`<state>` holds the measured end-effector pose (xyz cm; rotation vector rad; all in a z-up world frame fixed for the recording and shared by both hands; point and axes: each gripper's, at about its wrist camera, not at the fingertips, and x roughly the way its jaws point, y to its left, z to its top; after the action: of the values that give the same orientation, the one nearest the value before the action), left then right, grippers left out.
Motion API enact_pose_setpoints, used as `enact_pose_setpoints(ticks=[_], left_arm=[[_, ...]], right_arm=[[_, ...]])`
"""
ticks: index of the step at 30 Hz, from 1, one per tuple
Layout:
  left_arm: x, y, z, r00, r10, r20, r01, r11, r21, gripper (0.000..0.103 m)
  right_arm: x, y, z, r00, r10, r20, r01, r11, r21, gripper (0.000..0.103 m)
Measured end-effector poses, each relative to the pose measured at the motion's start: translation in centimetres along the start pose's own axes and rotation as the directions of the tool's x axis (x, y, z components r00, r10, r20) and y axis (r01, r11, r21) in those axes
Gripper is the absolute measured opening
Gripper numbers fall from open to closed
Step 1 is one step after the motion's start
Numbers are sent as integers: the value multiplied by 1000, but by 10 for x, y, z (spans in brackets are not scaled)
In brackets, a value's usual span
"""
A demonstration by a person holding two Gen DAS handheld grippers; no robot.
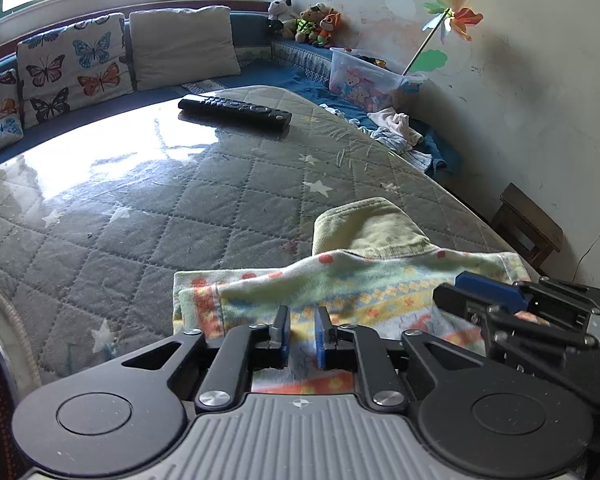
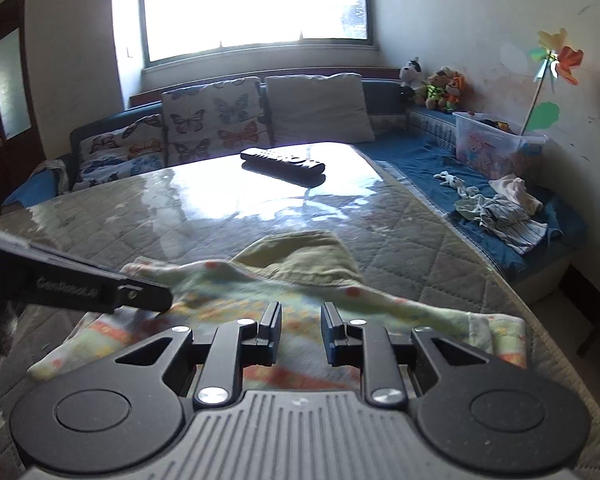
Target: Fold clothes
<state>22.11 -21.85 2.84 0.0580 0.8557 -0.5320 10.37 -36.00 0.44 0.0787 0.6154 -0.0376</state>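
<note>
- A small patterned garment (image 1: 340, 292) lay on the near part of the quilted table cover (image 1: 160, 208), close to the table's right-hand edge as both wrist views showed it.
- Its cloth was pale green and yellow, crossed by bands of orange, red and blue motifs, with orange dots along one raised fold.
- A plain olive-green part (image 1: 364, 226) with a ribbed look stuck out at the far side, rounded like a hood or cuff; which it was could not be told.
- The garment was not flat: a ridge of cloth ran across it in the right wrist view (image 2: 300, 292), and its left edge was doubled over in the left wrist view.
- The left gripper (image 1: 303, 336) hung low over the near edge of the garment, its blue-padded fingers a narrow gap apart with patterned cloth showing in the gap; whether they pinched the cloth could not be told.
- The right gripper (image 2: 300, 330) stood over the garment with its fingers apart and nothing held between them.
- A black remote control (image 1: 234, 109) lay well apart, farther along the table.
- Loose clothes (image 2: 500, 210) lay on the blue sofa (image 2: 420, 156) beyond.
</note>
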Motion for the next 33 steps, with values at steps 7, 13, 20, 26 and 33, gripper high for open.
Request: enact_pose_setpoints(ticks=[7, 13, 20, 26, 33], left_arm=[[-26, 0, -26, 999, 33, 9, -33, 999, 43, 28], [-48, 2, -53, 999, 45, 26, -47, 996, 70, 28], [-62, 3, -75, 997, 61, 43, -64, 995, 78, 33], [-80, 6, -92, 996, 66, 66, -70, 996, 54, 52], [-100, 5, -116, 989, 110, 98, -117, 991, 60, 82]], right_arm=[[-30, 26, -21, 1000, -2, 9, 2, 998, -67, 37], [-48, 42, -43, 1000, -5, 2, 5, 996, -90, 37], [-58, 49, -57, 1000, -7, 3, 7, 998, -56, 40], [-68, 55, -67, 1000, -11, 12, 11, 1000, -19, 61], [-78, 62, -76, 999, -24, 21, 23, 1000, 10, 89]])
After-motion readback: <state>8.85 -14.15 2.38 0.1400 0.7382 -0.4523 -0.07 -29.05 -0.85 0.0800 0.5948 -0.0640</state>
